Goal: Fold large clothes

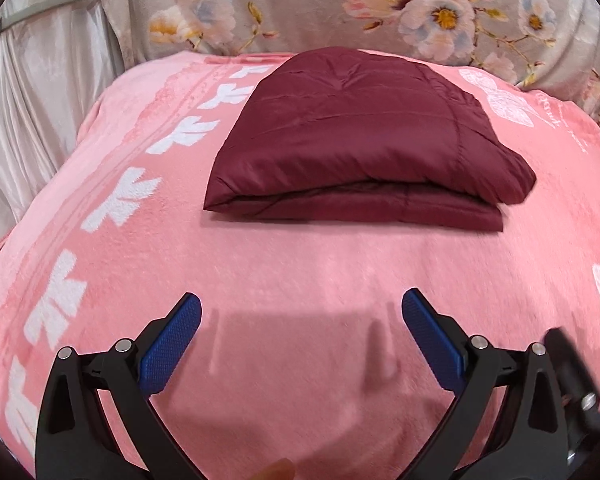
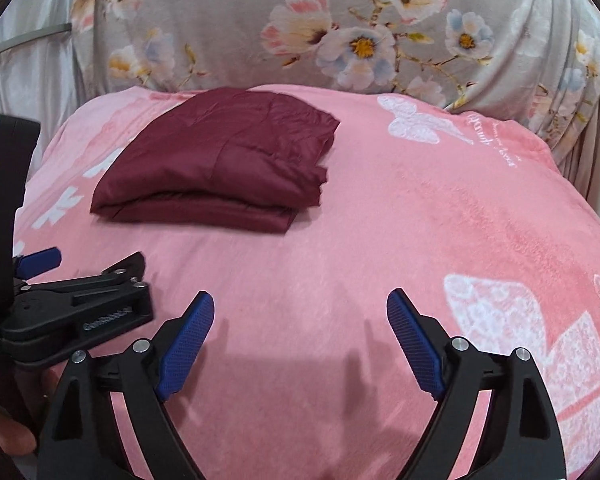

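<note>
Nearest to me, my left tool (image 1: 302, 312) hangs over bare pink blanket (image 1: 300, 272) with its blue pads spread wide and nothing between them; my right tool (image 2: 300, 308) is the same, splayed apart and empty, with the left unit's black body showing at its left edge. Both cast shadows on the plush just beneath, so I judge they sit low over the bed, well short of the garment. Farther on lies the maroon quilted jacket (image 1: 360, 140), folded into a thick stacked bundle resting flat on the blanket, its layered open edge facing me and its rounded fold away; from the right wrist view it (image 2: 219, 160) sits up and to the left. The fold looks essentially finished. To close the step well I would keep both tools clear so no pad snags the slippery shell, and, if anything, only press the top layer down to square the slightly offset lower edge. Beyond it rises the floral cover (image 1: 420, 12).
</note>
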Tool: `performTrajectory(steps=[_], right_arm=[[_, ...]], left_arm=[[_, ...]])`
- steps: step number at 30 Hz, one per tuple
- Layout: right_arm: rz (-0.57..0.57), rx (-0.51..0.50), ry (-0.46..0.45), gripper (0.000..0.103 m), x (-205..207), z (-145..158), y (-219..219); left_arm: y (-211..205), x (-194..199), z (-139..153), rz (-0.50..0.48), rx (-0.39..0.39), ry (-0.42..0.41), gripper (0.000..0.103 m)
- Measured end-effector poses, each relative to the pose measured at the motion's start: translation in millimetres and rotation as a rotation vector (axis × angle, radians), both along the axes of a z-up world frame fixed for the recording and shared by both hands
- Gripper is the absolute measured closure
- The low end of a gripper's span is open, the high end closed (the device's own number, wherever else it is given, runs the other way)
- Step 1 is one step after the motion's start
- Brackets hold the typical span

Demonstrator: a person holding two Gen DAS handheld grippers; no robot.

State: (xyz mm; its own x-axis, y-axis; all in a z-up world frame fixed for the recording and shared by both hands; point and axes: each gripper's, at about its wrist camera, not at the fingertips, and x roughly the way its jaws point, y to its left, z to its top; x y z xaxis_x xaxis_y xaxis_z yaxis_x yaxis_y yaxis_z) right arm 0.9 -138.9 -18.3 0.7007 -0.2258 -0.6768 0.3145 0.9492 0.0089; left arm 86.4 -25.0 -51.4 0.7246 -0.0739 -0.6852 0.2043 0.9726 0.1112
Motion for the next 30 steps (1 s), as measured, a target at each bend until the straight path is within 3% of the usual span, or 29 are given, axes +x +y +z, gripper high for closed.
performTrajectory(steps=[9, 30], right_arm=[[-0.026, -0.003, 0.007, 0.017, -0.5, -2.9, -0.2], [-0.035, -0.008, -0.017, 0.017, -6.1, -0.3, -3.6]], left_arm=[[-4.1, -1.2, -1.7, 0.019, 0.042, -0.024, 0.005], [-6.5, -7.4, 2.9, 0.017, 0.052, -0.059, 0.005]])
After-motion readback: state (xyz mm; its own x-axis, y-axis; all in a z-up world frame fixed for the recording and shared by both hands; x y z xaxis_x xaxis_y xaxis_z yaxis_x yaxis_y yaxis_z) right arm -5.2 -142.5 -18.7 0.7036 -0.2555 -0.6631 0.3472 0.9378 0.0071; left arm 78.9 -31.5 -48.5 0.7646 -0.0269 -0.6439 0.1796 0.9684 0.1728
